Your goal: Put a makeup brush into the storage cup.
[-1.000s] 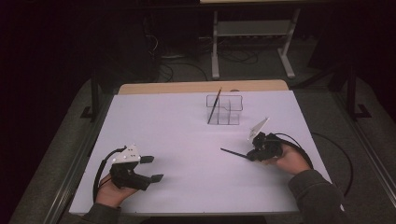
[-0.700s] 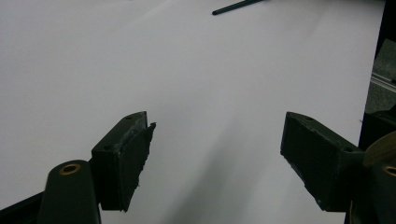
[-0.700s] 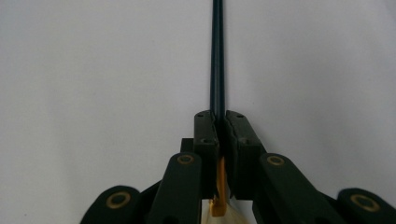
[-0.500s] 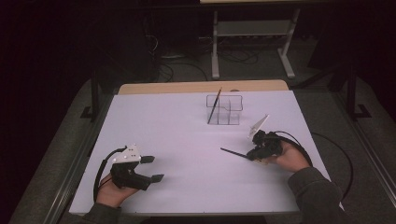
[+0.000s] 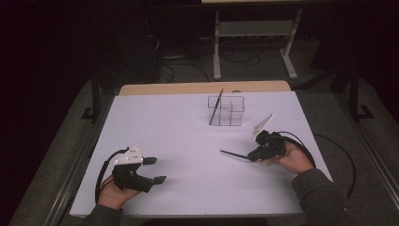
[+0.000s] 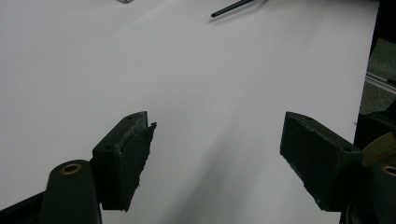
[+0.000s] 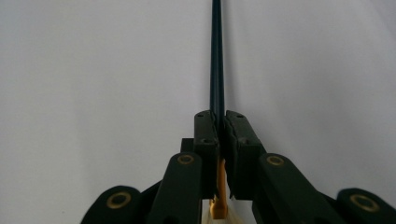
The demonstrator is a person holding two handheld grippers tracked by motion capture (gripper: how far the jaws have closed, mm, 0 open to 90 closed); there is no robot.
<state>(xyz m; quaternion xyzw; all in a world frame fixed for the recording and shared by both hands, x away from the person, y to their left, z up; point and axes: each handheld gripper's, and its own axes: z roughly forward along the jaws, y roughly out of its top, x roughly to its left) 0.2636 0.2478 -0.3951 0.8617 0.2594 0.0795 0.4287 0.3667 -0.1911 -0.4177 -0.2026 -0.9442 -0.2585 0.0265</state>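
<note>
Near the upper middle of the high view a clear divided organizer (image 5: 227,111) stands on the white tabletop (image 5: 188,136), toward its far edge. A dark stick (image 5: 216,107) leans in the left compartment of the organizer, its top tipped to the upper right. Beyond the tabletop, a strip of bare wood (image 5: 202,87) shows along the far edge, and a grey metal stand (image 5: 254,37) rises from the dark floor at the top of the frame. Between the organizer and the two hands the white surface lies bare, so nothing stands in the way of either hand.

The right tongs (image 5: 255,157) sit at the lower right of the high view, closed tight on a thin black pen (image 5: 234,154). The pen lies almost level with the tabletop, just above it, its long axis running from the jaws toward the left of the frame and slightly up, the free tip pointing at the middle of the tabletop. In the right gripper view the pen (image 7: 217,56) runs straight up the centre of the frame out of the pressed jaws, with an orange part (image 7: 218,205) showing below them. In the left gripper view the tip of the pen (image 6: 232,7) shows at the top edge.

The left tongs (image 5: 154,170) rest at the lower left, jaws wide apart and holding nothing, pointing right across the tabletop.
</note>
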